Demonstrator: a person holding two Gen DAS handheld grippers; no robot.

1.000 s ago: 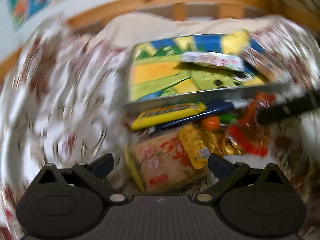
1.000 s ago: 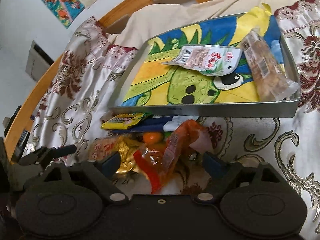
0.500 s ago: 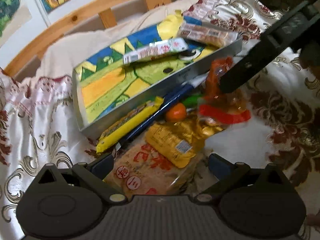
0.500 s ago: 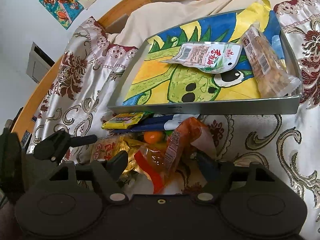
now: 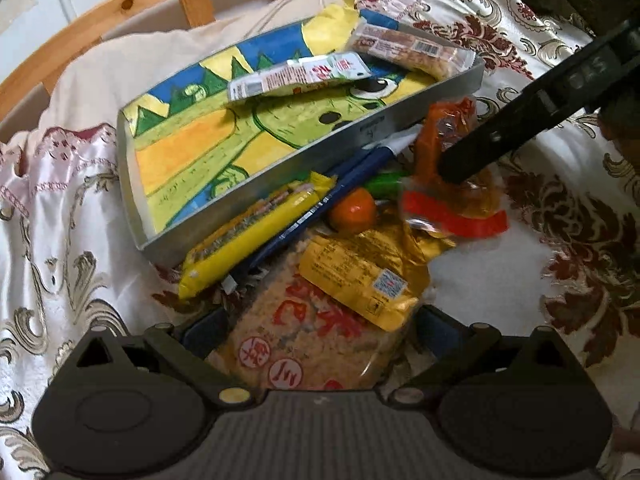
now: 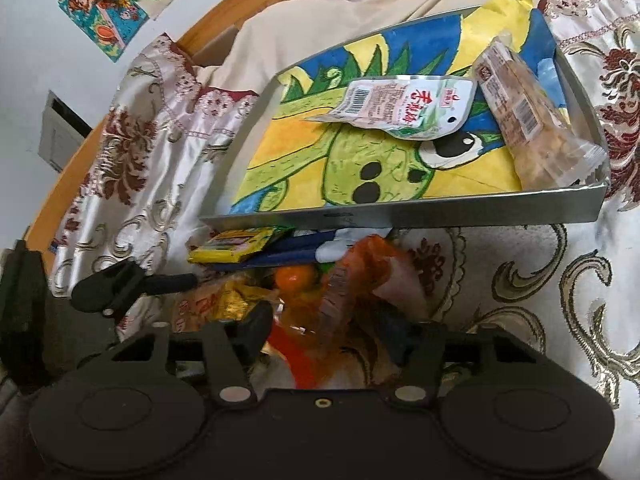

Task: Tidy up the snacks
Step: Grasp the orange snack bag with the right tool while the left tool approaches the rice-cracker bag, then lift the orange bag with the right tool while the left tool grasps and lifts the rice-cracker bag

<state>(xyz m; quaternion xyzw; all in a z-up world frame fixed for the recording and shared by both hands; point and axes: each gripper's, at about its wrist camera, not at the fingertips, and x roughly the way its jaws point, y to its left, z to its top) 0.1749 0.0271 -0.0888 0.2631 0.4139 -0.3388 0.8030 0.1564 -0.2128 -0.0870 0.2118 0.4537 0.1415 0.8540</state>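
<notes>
Orange snack bag [image 6: 352, 300] stands up tall in the snack pile just in front of the metal tray [image 6: 460, 216]; the right gripper [image 6: 332, 336] is closing around it; the left gripper [image 5: 320, 328] is wide open over the rice cracker pack [image 5: 304, 344].

R hand-held gripper [image 6: 328, 336] closing round orange packet [image 6: 344, 292].

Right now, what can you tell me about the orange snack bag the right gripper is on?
The orange snack bag is crinkly, see-through plastic with a red band along one edge, standing crumpled beside the tray's front wall. It tops the pile, next to a small orange ball and a gold packet. The right gripper straddles it, jaws closing; pad contact is unclear.
</notes>
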